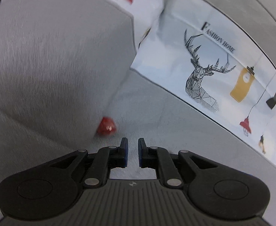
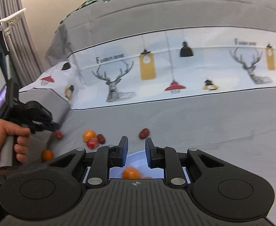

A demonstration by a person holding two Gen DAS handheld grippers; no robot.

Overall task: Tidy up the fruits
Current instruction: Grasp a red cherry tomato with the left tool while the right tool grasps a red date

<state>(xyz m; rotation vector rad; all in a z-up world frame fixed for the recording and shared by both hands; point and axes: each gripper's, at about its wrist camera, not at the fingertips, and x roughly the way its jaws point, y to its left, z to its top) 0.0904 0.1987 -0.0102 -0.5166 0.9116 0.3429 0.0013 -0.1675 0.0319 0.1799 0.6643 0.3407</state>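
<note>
In the left wrist view my left gripper (image 1: 132,146) is open and empty, low over the grey bedsheet, with a red date (image 1: 106,126) just ahead to its left against a grey pillow (image 1: 53,66). In the right wrist view my right gripper (image 2: 136,146) is open and empty above a pale blue bowl (image 2: 136,159) holding an orange fruit (image 2: 131,172). Loose on the sheet lie a date (image 2: 144,133), an orange fruit (image 2: 88,134), a red fruit (image 2: 92,143), another date (image 2: 101,138) and an orange fruit (image 2: 47,155). The left gripper (image 2: 51,127) reaches a date (image 2: 59,134).
The grey bed surface (image 2: 194,122) stretches right. A folded duvet with deer and lamp print (image 2: 156,71) (image 1: 203,71) lies behind. Curtains (image 2: 11,28) hang at far left.
</note>
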